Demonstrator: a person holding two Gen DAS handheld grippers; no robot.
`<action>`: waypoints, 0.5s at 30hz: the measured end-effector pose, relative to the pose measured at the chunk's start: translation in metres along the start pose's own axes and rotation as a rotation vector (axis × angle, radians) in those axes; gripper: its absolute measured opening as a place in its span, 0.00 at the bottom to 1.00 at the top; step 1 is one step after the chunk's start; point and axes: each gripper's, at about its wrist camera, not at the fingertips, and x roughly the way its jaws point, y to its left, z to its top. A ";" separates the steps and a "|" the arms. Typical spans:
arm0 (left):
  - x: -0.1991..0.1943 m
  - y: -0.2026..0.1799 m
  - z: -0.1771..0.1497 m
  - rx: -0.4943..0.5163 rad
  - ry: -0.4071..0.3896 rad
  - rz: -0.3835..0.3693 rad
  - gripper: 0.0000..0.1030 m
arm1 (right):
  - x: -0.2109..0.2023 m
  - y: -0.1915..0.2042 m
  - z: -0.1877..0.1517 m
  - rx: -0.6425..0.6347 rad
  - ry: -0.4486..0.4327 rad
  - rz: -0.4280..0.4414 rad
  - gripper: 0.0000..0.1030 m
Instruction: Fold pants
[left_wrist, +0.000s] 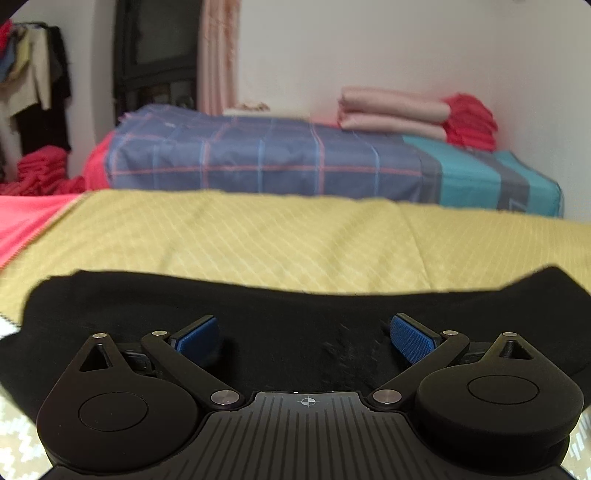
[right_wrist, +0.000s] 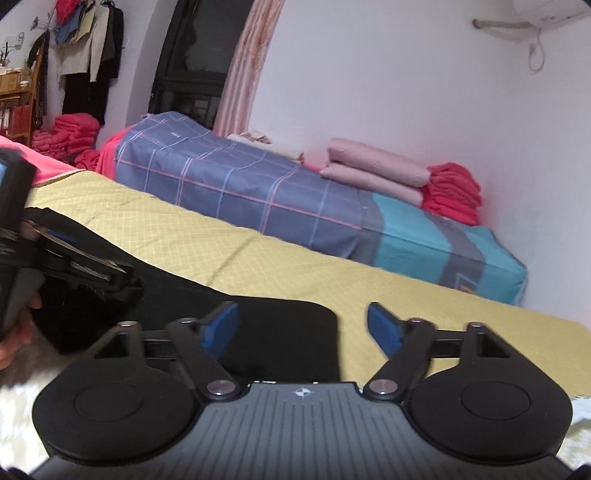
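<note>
The black pants (left_wrist: 288, 314) lie flat on a yellow quilted bedspread (left_wrist: 258, 236). In the left wrist view my left gripper (left_wrist: 304, 334) is open, blue pads wide apart, low over the pants' middle. In the right wrist view the pants (right_wrist: 280, 332) end in a squared edge under my right gripper (right_wrist: 301, 326), which is open; its left pad is over the cloth, its right pad over the yellow spread (right_wrist: 258, 254). The left gripper (right_wrist: 74, 266) shows at the left edge of that view, resting on the pants.
A second bed with a blue plaid and teal cover (left_wrist: 295, 162) stands behind. Folded pink blankets (left_wrist: 395, 110) and red cloths (left_wrist: 471, 122) sit on it. Red stacks (right_wrist: 70, 133) and hanging clothes (right_wrist: 92, 48) stand at far left. A pink sheet (left_wrist: 26, 218) borders the spread.
</note>
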 end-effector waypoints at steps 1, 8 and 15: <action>-0.004 0.004 0.002 -0.007 -0.013 0.020 1.00 | 0.014 0.004 0.000 0.014 0.024 0.027 0.62; -0.023 0.026 0.007 0.019 -0.051 0.186 1.00 | 0.055 0.033 0.003 -0.031 0.134 0.007 0.63; -0.038 0.055 0.006 -0.028 -0.027 0.224 1.00 | 0.081 0.057 -0.004 -0.112 0.209 0.029 0.75</action>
